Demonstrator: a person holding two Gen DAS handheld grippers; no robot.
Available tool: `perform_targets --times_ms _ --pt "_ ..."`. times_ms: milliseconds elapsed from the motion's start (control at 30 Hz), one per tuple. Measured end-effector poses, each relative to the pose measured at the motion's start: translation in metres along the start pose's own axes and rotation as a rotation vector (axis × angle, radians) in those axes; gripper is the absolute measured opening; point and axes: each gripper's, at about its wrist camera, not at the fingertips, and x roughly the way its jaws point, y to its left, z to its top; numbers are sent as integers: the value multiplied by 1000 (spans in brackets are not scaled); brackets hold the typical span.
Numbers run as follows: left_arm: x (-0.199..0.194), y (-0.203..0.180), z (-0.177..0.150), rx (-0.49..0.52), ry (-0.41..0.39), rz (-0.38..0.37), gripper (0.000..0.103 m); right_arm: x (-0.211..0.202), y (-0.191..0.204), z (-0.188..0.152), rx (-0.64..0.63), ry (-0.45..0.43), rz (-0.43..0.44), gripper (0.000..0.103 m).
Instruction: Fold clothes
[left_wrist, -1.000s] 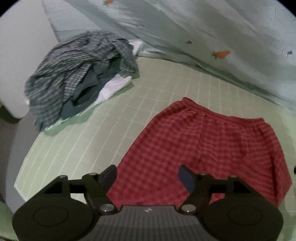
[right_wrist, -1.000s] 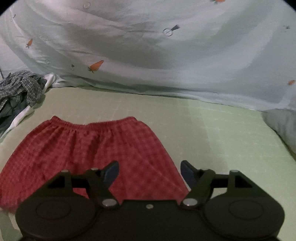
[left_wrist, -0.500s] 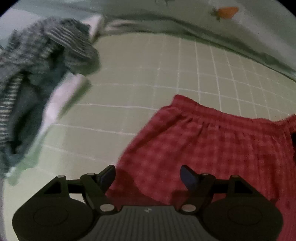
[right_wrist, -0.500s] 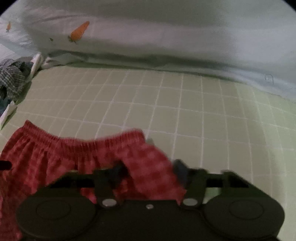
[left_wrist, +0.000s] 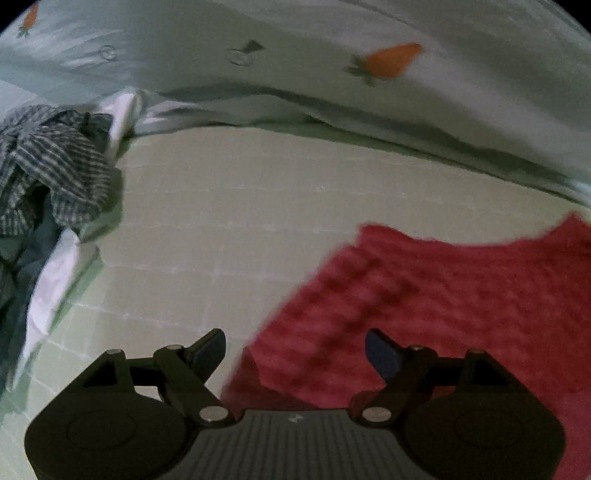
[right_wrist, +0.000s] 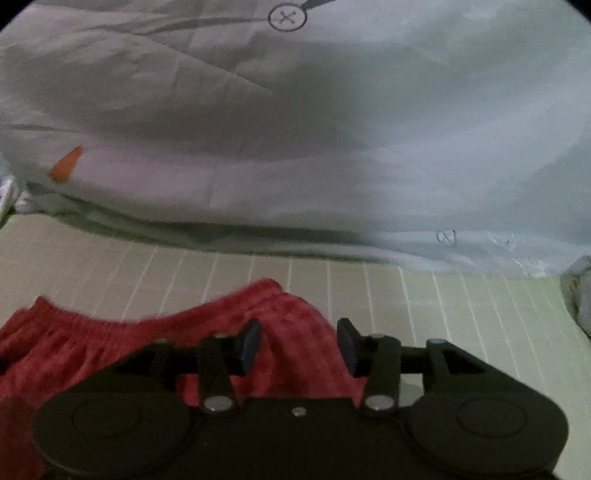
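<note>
Crumpled clothes pile left of red shorts, carrot-print sheet behind

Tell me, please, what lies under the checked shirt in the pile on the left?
Under the checked shirt a dark blue garment and a white one show; anything deeper in the pile is covered.

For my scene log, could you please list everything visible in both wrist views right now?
red checked shorts: one, red, on the sheet under both grippers.
clothes pile: one heap, grey-blue plaid with white and dark pieces, far left.
grid sheet: one, pale green with white lines, underneath everything.
carrot-print cloth: one, pale blue-grey, behind the sheet.
left gripper: one, black, open, over the shorts' left edge.
right gripper: one, black, partly closed around bunched shorts fabric; grip unclear.
</note>
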Motion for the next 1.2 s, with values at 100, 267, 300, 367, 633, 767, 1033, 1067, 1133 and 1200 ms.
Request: perform_targets --times_ms 100,267,300,367,633,767,1033,1067,1133,1200 --pt "-16 -11 -23 19 24 -15 83 -22 2 -25 -4 30 20 55" --pt "-51 -18 -63 23 51 -53 83 -40 19 -68 -75 103 51 66" --pt "-58 -18 -69 22 51 -55 83 -39 25 -73 -111 108 45 47" --pt "-75 -19 -80 25 41 -56 83 -47 32 -87 -194 111 33 4" --pt "-124 -7 -99 -16 -51 -15 84 -101 7 -111 -78 66 15 2" --pt "-126 -6 -105 -43 -31 -11 84 -97 12 -102 -98 34 -2 46" --pt "-121 -4 -94 -5 -49 24 87 -43 31 -70 -174 25 -83 96" --pt "-120 -3 -91 -3 -53 30 88 -35 33 -67 -187 33 -90 96" --pt "-117 0 -86 -7 -54 33 88 -26 33 -65 -204 43 -97 90" --pt "-114 2 -82 -14 -49 31 88 -33 27 -66 -185 16 -81 15"
